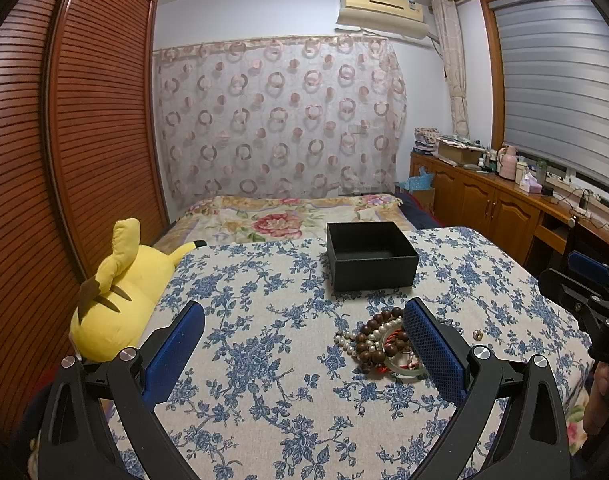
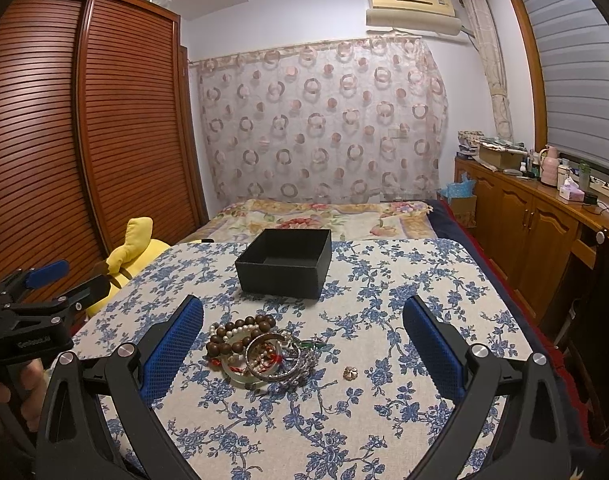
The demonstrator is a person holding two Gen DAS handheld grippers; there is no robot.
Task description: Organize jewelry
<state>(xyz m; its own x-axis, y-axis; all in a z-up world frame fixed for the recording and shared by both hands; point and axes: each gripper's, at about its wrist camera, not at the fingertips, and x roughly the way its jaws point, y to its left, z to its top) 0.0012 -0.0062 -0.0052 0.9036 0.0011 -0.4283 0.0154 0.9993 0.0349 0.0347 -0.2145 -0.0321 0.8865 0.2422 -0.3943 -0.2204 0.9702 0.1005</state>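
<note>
A heap of jewelry (image 2: 260, 354) lies on the blue-flowered cloth: brown wooden beads, pearls, silver bangles, a pale jade ring and red cord. A small gold ring (image 2: 349, 373) lies apart to its right. Behind them stands an open, empty black box (image 2: 284, 264). My right gripper (image 2: 303, 320) is open, hovering just short of the heap, which sits near its left finger. In the left wrist view the jewelry heap (image 1: 378, 344) shows beside the right finger of my open left gripper (image 1: 304, 322), which partly hides it; the gold ring (image 1: 478, 334) and the black box (image 1: 370, 256) show too.
A yellow plush toy (image 1: 116, 300) lies at the table's left edge beside a brown slatted wardrobe (image 1: 64, 140). A flowered bed (image 2: 324, 218) stretches behind the table. Wooden cabinets (image 2: 536, 224) with bottles line the right wall. A hand holds each gripper handle at the frame edges.
</note>
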